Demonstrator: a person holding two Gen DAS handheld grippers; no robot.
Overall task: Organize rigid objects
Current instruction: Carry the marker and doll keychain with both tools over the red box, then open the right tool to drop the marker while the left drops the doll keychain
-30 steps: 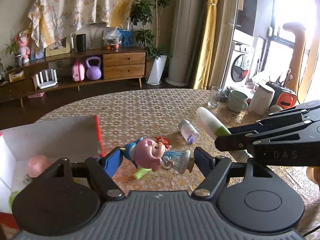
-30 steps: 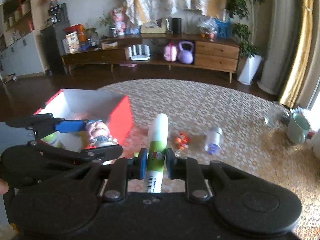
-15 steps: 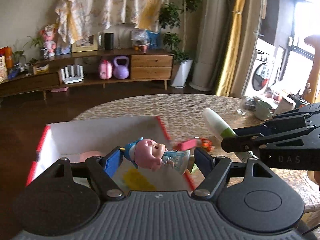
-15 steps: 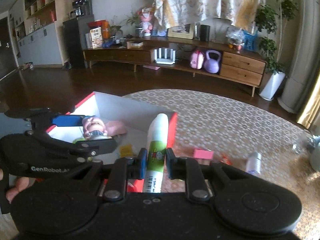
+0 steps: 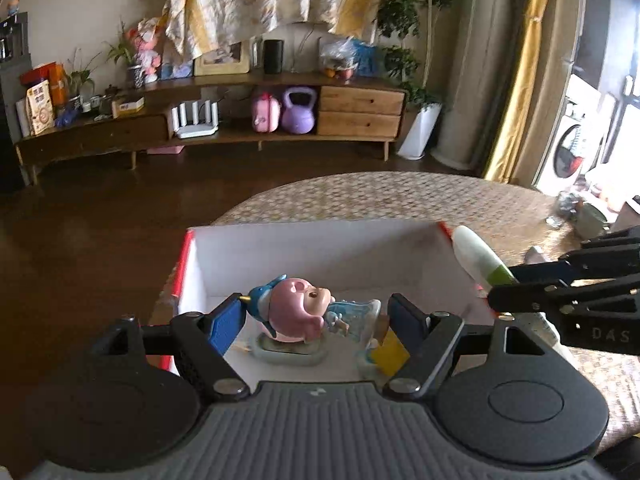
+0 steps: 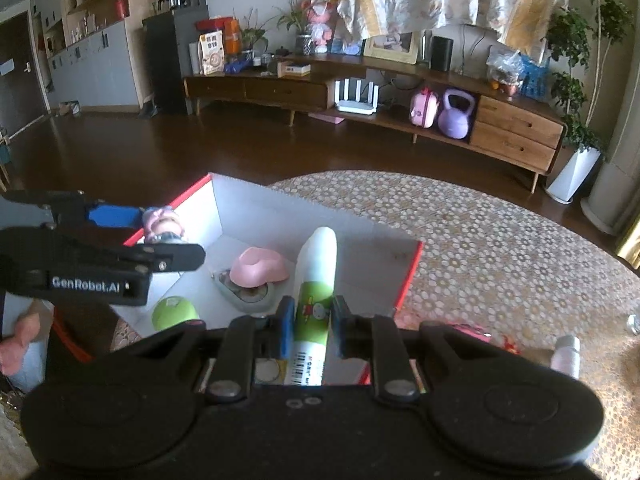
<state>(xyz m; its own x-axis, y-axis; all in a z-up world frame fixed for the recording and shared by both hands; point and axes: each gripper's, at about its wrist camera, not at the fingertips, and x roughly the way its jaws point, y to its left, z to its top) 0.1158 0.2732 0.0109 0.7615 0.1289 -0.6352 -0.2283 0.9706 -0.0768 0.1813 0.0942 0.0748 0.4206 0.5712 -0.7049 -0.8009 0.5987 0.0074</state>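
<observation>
Figurine (image 5: 298,312) sits crosswise between my left gripper (image 5: 316,322) pads, pink head toward the left blue pad, pale blue base toward the right one; the jaws stand wide and grip it at both ends. It hangs over the near part of the box (image 5: 320,240), a white-walled carton with red edges on the patterned tabletop (image 5: 380,196).

My right gripper (image 6: 311,326) has its jaws drawn close on a tube (image 6: 316,280) (white cap, green label, barcode at the near end). The tube points away from me, its cap over the box interior near the right wall.

Inside the box, in the right view, a pink piece (image 6: 260,266) rests on a grey case (image 6: 246,292), a green ball (image 6: 174,312) lies to the left and nearer, and a yellow block (image 5: 390,354) shows beneath the figurine in the left view.

Out on the tabletop to the right of the box lie a small bottle (image 6: 566,354) and some red bits (image 6: 502,346), blurred. A fingertip of mine (image 6: 18,344) shows at the far left edge.
</observation>
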